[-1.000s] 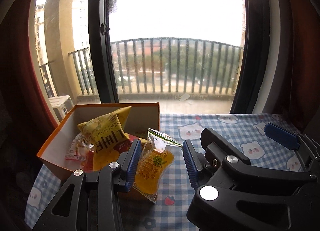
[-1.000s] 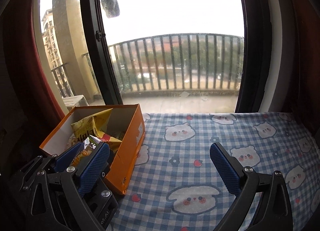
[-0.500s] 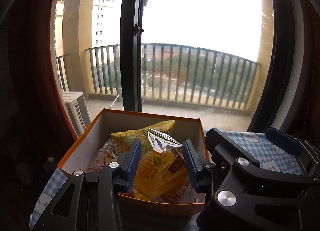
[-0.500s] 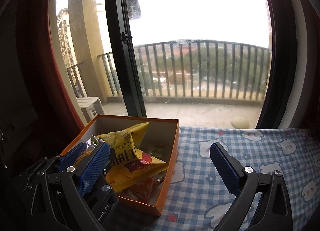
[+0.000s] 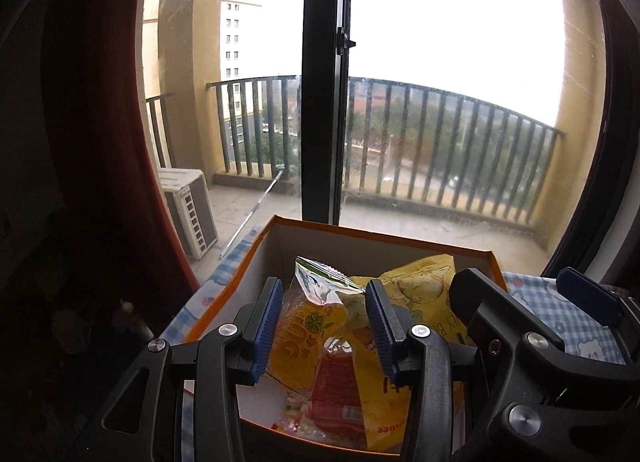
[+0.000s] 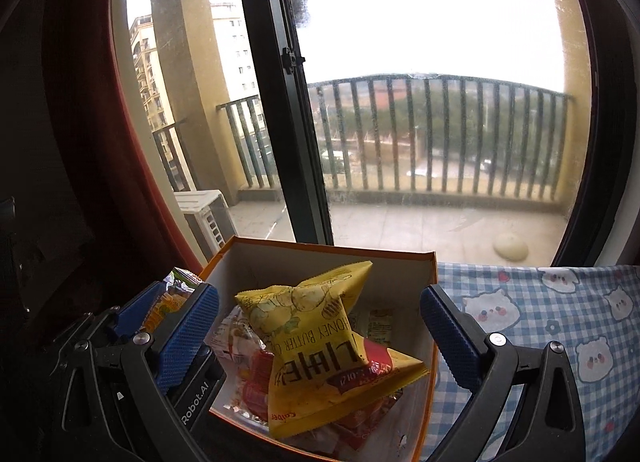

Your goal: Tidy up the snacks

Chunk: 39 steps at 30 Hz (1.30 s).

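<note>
An orange cardboard box [image 5: 360, 236] [image 6: 332, 252] stands on the blue checked tablecloth and holds several snacks. My left gripper [image 5: 322, 328] is over the box, shut on a clear packet with an orange-yellow snack [image 5: 308, 336]; the packet's top also shows in the right wrist view [image 6: 172, 296]. A yellow honey butter chip bag [image 6: 320, 346] [image 5: 428, 302] lies on top of red and clear packets [image 6: 248, 366] in the box. My right gripper [image 6: 320, 334] is open and empty, its fingers spread either side of the chip bag above the box.
The table with its bear-print cloth [image 6: 560, 322] runs to the right of the box. A window with a dark frame [image 6: 296, 102] stands just behind the box, with a balcony railing outside. Dark red curtain [image 5: 100, 142] hangs at the left.
Both grippers moved left and forward over the box. The left one carried the orange-yellow packet from above the cloth to above the box's inside.
</note>
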Tool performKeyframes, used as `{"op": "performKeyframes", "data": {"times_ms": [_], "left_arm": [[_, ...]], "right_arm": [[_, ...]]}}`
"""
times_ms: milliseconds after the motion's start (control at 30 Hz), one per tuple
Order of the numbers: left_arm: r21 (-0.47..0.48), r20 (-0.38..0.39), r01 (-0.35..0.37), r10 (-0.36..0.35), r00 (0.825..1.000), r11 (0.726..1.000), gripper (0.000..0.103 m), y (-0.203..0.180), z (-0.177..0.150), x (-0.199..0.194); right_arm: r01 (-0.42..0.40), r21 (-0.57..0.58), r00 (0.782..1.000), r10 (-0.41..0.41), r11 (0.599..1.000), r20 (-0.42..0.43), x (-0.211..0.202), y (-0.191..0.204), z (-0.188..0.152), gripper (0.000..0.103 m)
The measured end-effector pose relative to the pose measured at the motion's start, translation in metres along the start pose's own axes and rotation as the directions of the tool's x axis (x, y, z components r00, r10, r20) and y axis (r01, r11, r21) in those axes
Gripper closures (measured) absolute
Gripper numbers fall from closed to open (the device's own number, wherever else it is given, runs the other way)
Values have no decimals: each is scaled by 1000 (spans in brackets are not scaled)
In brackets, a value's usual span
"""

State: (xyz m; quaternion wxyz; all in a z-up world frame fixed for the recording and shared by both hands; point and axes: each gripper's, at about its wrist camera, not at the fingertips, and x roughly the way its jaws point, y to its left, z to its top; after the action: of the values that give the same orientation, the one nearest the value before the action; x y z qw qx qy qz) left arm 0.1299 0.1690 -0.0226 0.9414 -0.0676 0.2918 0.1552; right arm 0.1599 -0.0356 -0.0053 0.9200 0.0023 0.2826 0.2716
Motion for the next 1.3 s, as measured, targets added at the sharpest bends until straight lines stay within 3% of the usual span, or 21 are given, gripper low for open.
{"op": "performKeyframes", "data": {"times_ms": [133,233,300,333,533,767,1033,1300], "left_arm": [[1,-38,-34,34,999,999,59,7,-10,22],[-5,-71,-38,38,997,999,52,12,-19,35],[8,-95,-29,30,995,1000,23,11,-24,40],[16,-98,-26,28,995,1000,19,11,-27,40],[28,-134,-15,18,991,1000,17,7,-39,31],[51,-134,27,-20,991,998,16,-6,-50,-3],[82,-77,86,-80,994,993,14,-35,-58,-50],[123,-9,137,-137,991,983,1,-77,-70,-101]], "right_arm": [[1,-13,999,-1,1000,-52,23,4,-11,1],[-11,-11,996,10,1000,-93,37,5,-20,1],[-11,-11,993,9,1000,-117,43,6,-27,1],[-9,-11,992,8,1000,-126,46,5,-30,1],[-7,8,986,9,1000,-166,46,1,-45,1],[18,-6,989,-18,1000,-146,15,-6,-55,1],[63,-11,995,-63,998,-81,-44,-29,-60,1],[130,-5,992,-130,992,3,-115,-64,-72,1]]}}
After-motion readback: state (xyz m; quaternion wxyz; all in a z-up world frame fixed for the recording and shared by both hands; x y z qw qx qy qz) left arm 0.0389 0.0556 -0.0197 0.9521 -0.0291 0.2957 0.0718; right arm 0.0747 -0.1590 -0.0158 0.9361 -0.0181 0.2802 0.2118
